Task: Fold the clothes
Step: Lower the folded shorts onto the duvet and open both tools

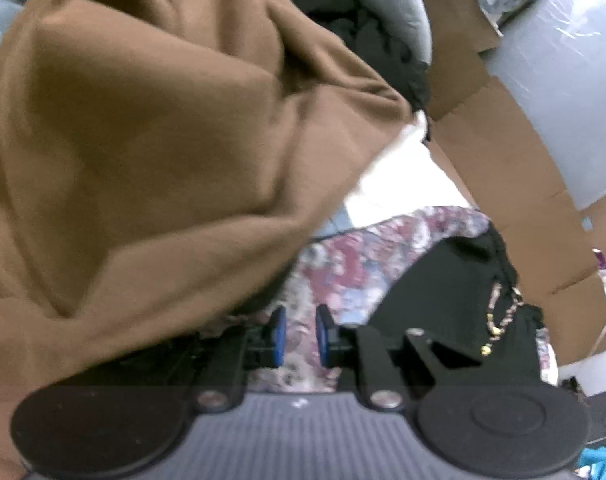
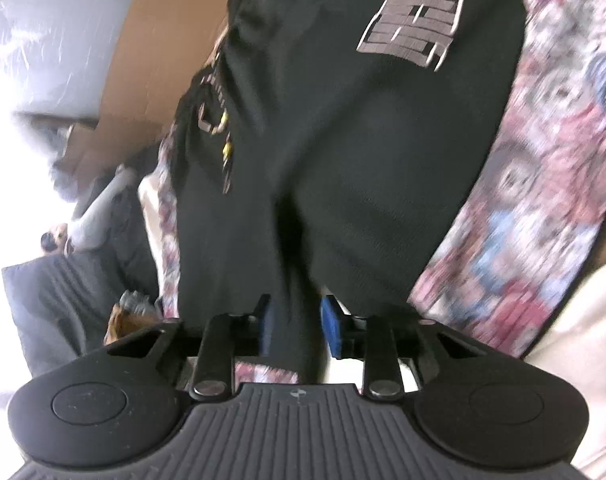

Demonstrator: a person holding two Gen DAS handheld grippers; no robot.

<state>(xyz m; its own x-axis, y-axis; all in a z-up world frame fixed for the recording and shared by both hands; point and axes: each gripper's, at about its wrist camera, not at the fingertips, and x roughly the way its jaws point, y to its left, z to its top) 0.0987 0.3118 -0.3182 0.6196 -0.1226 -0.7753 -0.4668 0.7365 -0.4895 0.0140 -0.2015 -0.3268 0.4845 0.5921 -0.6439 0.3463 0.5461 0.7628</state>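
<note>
The left tongs (image 1: 299, 336) pointed steeply downward, their blue pads (image 1: 278, 334) a narrow gap apart with nothing between them. The right tongs (image 2: 297, 326) also angled down, jaws parted wider, black cloth hanging between them

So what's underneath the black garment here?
The black garment lies on a floral patterned cloth, which shows along its edges. Whatever is beneath its middle is covered.

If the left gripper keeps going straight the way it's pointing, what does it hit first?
Most likely the floral patterned cloth, which lies directly ahead of the left gripper. Its jaws stand slightly apart with nothing between them. The brown garment hangs just to the side; depth is unclear.
</note>
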